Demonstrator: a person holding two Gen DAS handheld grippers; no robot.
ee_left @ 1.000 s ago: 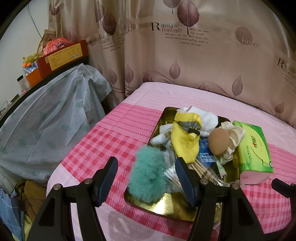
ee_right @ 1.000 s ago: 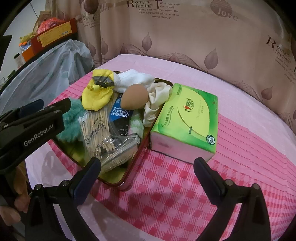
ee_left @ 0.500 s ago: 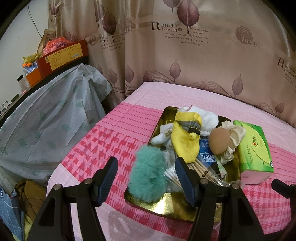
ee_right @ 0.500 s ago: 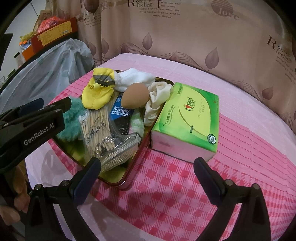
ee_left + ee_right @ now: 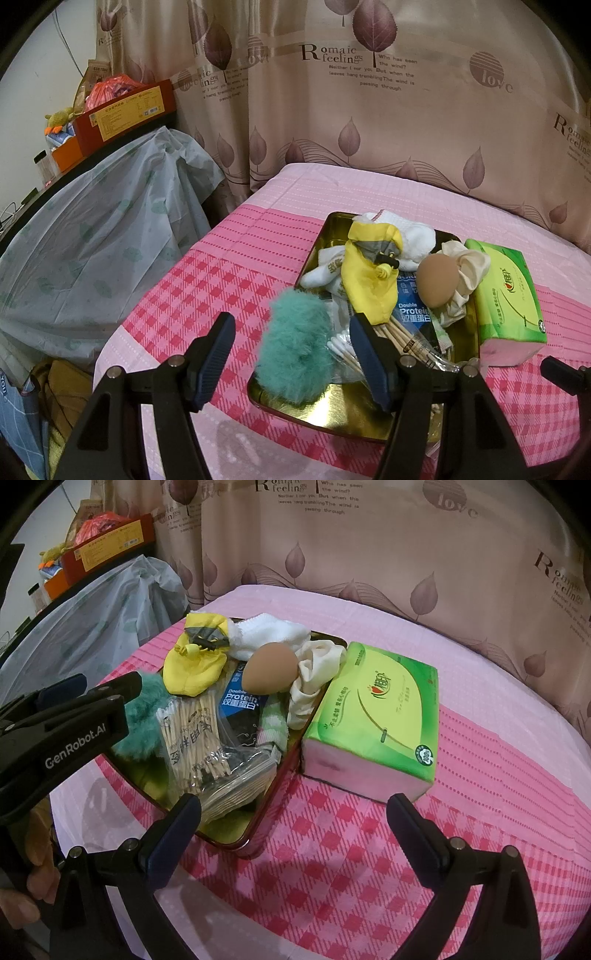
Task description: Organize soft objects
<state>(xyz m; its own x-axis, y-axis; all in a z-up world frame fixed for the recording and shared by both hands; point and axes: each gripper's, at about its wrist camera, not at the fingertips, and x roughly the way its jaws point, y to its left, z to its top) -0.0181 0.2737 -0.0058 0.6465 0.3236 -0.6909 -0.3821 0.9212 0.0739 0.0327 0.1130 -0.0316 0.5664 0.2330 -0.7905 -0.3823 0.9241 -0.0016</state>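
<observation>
left claw (image 5: 291, 354) wide open, empty, "GenRobot.AI" on arm | right claw (image 5: 295, 812) wide open, empty | gold tray (image 5: 332, 410) on pink checked tabletop (image 5: 332, 867): teal puff (image 5: 295, 347), yellow pouch (image 5: 194, 664), white sock (image 5: 273, 633), "Double Protein" packet (image 5: 240, 698) | green tissue pack (image 5: 376, 716) touching tray's side | curtain (image 5: 369, 70): "Romaic feelings"
</observation>
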